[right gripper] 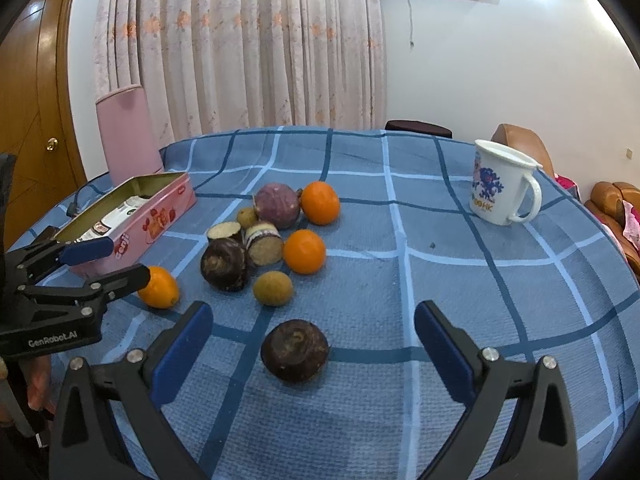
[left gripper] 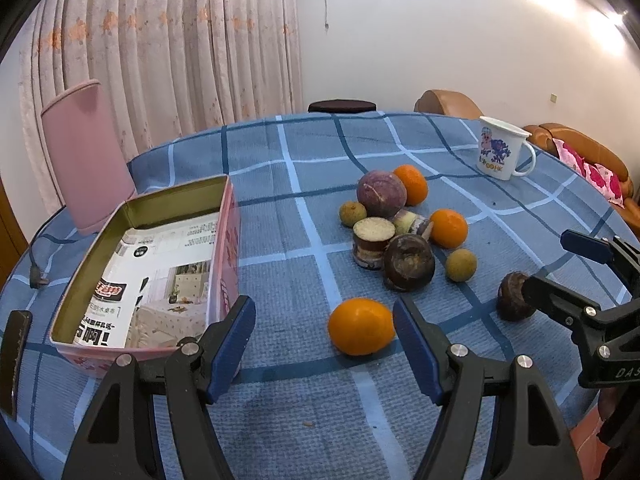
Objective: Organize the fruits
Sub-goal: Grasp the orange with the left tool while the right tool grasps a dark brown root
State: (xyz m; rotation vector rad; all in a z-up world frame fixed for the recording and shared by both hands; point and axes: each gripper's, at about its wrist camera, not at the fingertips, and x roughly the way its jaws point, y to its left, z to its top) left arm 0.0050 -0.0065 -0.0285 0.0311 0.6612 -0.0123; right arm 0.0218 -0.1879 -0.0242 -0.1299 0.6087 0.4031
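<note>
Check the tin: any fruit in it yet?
None visible. The tin is open, showing only a printed paper lining in the left wrist view; its near end is hidden. The fruit lies on the tablecloth.

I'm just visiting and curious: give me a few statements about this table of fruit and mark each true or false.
1. The pink tin already holds an orange. False: only printed paper lies inside.
2. Three oranges sit on the cloth. True.
3. The left gripper grips the nearest orange. False: its jaws stand open, the orange just ahead.
4. The mug stands upright. True.
5. The right gripper is open around a dark round fruit. True.
</note>
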